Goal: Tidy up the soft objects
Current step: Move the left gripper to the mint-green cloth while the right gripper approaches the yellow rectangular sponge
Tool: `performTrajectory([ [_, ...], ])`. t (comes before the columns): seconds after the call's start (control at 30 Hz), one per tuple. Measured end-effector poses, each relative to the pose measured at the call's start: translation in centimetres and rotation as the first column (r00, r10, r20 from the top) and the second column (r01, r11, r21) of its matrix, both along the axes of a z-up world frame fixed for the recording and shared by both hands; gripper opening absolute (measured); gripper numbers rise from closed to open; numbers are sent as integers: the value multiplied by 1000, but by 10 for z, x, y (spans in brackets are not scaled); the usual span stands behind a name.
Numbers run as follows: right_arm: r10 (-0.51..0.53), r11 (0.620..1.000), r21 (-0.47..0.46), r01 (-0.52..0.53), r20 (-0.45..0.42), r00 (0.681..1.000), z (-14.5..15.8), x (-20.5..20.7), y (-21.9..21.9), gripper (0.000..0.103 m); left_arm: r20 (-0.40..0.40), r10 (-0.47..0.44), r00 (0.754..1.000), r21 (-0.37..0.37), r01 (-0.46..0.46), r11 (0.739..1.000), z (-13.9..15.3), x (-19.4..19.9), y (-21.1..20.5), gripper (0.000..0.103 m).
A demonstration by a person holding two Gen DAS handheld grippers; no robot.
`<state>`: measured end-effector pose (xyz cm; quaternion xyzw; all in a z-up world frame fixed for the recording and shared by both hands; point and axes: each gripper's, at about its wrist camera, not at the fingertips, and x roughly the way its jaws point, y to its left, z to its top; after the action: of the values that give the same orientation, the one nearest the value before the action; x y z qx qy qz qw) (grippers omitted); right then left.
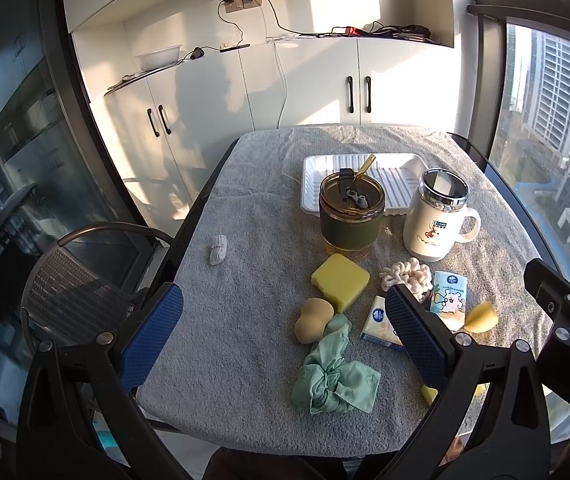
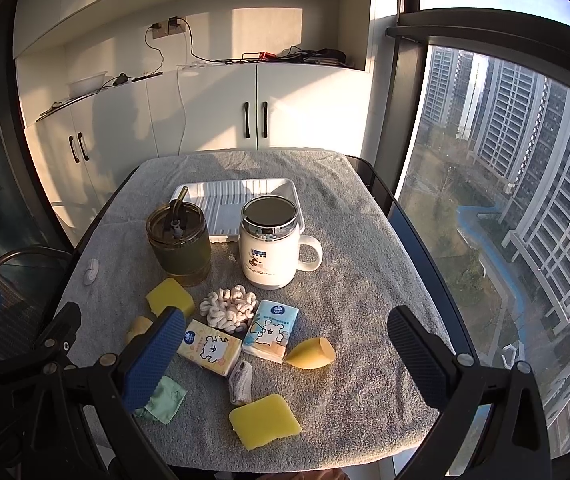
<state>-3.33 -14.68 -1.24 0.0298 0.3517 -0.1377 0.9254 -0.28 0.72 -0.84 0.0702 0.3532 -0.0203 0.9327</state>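
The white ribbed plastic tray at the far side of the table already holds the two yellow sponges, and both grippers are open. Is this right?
Not quite. The white ribbed plastic tray holds nothing; the right wrist view shows both yellow sponges lying on the grey towel, nearer than the cups. The rest stands: the left gripper and the right gripper are both open.

Surface (image 2: 337, 240) w/ grey towel cover. White tray (image 2: 221, 196) at 12 o'clock; tumbler (image 2: 179, 248) & mug (image 2: 271, 252) just before it. Centre: scrunchie (image 2: 229, 308), 2 tissue packs (image 2: 209, 346), sponges (image 2: 265, 420). Green cloth (image 2: 163, 398) at 7, small sock (image 2: 92, 272) at 9.
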Motion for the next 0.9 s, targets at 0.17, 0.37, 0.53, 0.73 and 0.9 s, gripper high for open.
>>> performTrajectory([
  [0.17, 5, 1000, -1, -5, -17, 1000, -8, 1, 2, 103, -23, -2, 1000, 11, 2, 1000, -7, 3, 0, 103],
  [0.37, 9, 1000, 1, -9, -57, 998, -18, 6, 4, 103, -58, -7, 998, 34, 9, 999, -19, 6, -2, 103],
  [0.53, 11, 1000, -1, -12, -96, 995, -31, 7, 4, 103, -99, -15, 995, 35, 18, 999, -31, 10, -4, 103],
  [0.73, 43, 999, 28, -39, -147, 988, -51, 7, 4, 103, -136, -24, 990, 48, 31, 998, -47, 13, -7, 103],
  [0.9, 100, 993, 81, -87, -177, 979, -75, 4, 4, 103, -192, -55, 980, 51, 66, 997, -74, 18, -9, 103],
])
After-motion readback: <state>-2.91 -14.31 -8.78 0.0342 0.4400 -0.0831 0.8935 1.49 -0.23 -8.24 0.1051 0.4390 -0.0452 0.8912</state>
